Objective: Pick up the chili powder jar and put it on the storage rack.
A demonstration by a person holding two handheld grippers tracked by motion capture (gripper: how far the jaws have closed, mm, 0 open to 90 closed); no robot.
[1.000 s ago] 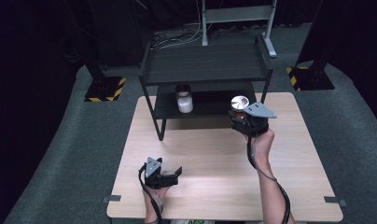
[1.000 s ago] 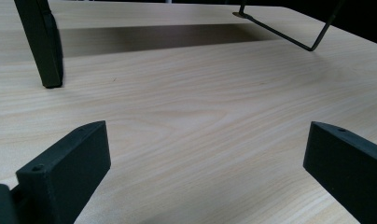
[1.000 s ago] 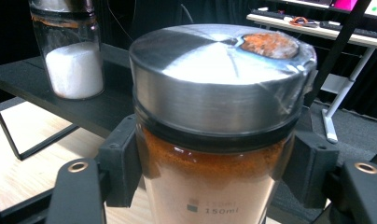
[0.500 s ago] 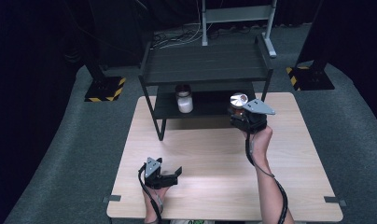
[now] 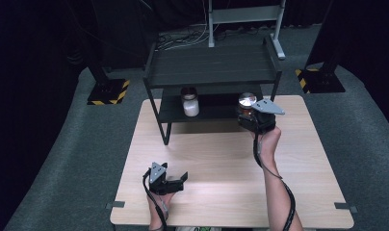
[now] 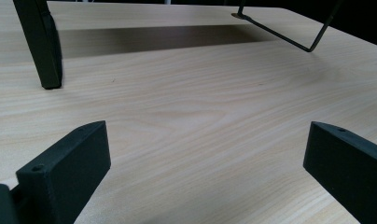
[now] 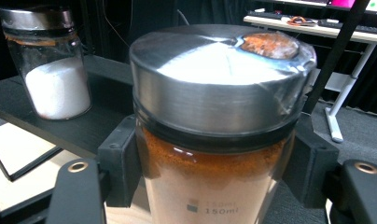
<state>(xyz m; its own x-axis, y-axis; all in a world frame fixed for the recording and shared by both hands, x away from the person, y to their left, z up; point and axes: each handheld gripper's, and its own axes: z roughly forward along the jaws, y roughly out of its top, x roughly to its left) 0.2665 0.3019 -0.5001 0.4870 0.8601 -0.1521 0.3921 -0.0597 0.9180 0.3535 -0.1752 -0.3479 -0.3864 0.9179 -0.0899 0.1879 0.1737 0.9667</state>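
Your right hand-held gripper [image 7: 210,186] is clamped around a glass jar [image 7: 214,140] of orange-brown powder with a steel lid, held upright just at the front edge of the black rack's [image 5: 212,72] lower shelf. Printed low on the glass: "150ml". A second jar [image 7: 51,65] of white powder stands on that shelf, unlabelled. Your left hand-held gripper [image 6: 200,163] rests released on the bench [image 6: 200,93].

"150ml" printed low on the glass of the orange-powder jar [image 7: 214,182]; fainter line above it unreadable.

Glass jar [image 7: 210,186] — brushed-metal lid [image 7: 214,79].
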